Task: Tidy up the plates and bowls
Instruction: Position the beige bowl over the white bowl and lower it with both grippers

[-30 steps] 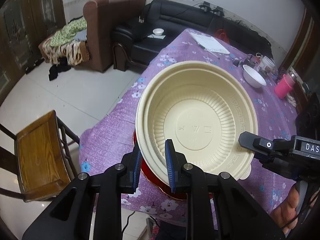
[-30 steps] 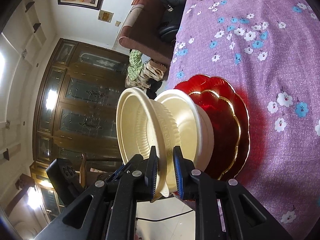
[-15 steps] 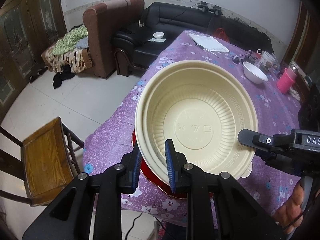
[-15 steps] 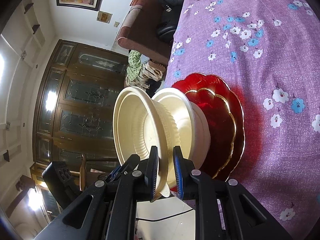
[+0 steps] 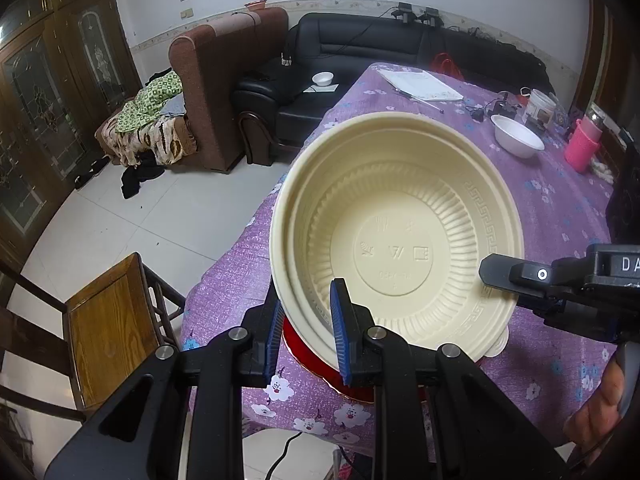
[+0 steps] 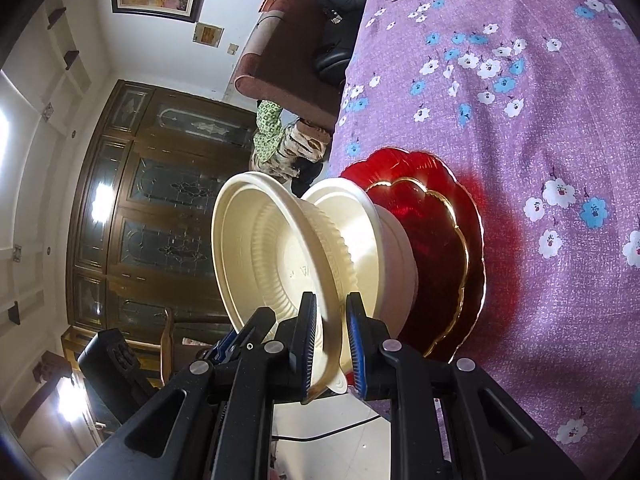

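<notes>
A cream ribbed plastic bowl (image 5: 396,240) is held in the air, tilted, above a second cream bowl (image 6: 376,236) that stands on stacked red plates with gold rims (image 6: 444,248). My left gripper (image 5: 306,328) is shut on the held bowl's near rim. My right gripper (image 6: 330,344) is shut on the same bowl's (image 6: 280,256) rim from the other side; it shows in the left wrist view (image 5: 532,280) at the right. The red plates (image 5: 316,364) are mostly hidden under the bowls.
The table has a purple flowered cloth (image 5: 560,216). At its far end stand a white bowl (image 5: 516,136), a pink cup (image 5: 582,146) and papers (image 5: 420,84). A wooden chair (image 5: 104,320) stands left of the table. Sofas (image 5: 360,52) are behind.
Both grippers have lifted the cream bowl a little higher off the lower bowl, and the gap between the two bowls has widened. Both grips are unchanged.
</notes>
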`<action>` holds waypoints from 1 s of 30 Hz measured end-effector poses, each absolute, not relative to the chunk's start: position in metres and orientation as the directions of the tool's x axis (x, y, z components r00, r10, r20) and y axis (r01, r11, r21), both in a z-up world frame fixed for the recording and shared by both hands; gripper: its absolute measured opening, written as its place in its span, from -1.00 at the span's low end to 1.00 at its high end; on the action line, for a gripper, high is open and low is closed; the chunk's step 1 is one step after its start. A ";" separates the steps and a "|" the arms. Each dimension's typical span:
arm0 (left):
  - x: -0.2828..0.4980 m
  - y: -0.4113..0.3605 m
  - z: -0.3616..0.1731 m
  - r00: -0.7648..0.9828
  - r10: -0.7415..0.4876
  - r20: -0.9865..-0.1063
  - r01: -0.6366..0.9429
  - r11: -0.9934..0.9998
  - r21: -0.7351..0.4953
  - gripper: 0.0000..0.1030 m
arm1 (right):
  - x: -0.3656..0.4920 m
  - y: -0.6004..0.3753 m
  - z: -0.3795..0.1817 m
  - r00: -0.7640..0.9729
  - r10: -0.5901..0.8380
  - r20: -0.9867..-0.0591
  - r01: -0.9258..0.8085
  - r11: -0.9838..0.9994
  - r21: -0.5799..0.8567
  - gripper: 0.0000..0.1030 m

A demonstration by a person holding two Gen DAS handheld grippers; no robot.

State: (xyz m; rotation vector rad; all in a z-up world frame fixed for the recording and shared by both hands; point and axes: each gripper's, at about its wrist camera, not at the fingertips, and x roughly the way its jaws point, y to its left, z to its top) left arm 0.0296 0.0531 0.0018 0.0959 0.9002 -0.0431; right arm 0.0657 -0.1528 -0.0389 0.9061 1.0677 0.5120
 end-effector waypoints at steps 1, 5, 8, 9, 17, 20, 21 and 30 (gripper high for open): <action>0.029 0.053 0.002 0.621 0.005 -0.784 0.078 0.995 0.069 -0.62 | 0.066 -0.153 -0.039 0.418 0.744 -0.521 0.059 0.550 0.833 -0.66; 0.030 0.049 0.002 0.625 0.021 -0.780 0.076 0.993 0.088 -0.62 | 0.066 -0.153 -0.038 0.416 0.745 -0.521 0.061 0.549 0.834 -0.66; 0.030 0.047 0.001 0.627 0.031 -0.778 0.077 0.992 0.101 -0.62 | 0.067 -0.154 -0.039 0.414 0.748 -0.518 0.063 0.544 0.836 -0.66; 0.030 0.046 0.001 0.628 0.034 -0.777 0.078 0.991 0.107 -0.62 | 0.068 -0.154 -0.040 0.413 0.748 -0.519 0.064 0.544 0.836 -0.66; 0.031 0.044 -0.002 0.625 0.053 -0.779 0.076 0.989 0.128 -0.62 | 0.069 -0.154 -0.043 0.409 0.752 -0.516 0.069 0.539 0.840 -0.66; 0.030 0.043 -0.003 0.624 0.056 -0.780 0.077 0.988 0.133 -0.62 | 0.069 -0.154 -0.044 0.407 0.754 -0.515 0.071 0.536 0.841 -0.66; 0.031 0.044 -0.003 0.622 0.057 -0.781 0.077 0.988 0.134 -0.62 | 0.069 -0.154 -0.044 0.407 0.754 -0.516 0.072 0.536 0.841 -0.66; 0.032 0.044 -0.006 0.613 0.076 -0.786 0.072 0.986 0.152 -0.57 | 0.071 -0.160 -0.048 0.402 0.764 -0.505 0.088 0.517 0.851 -0.48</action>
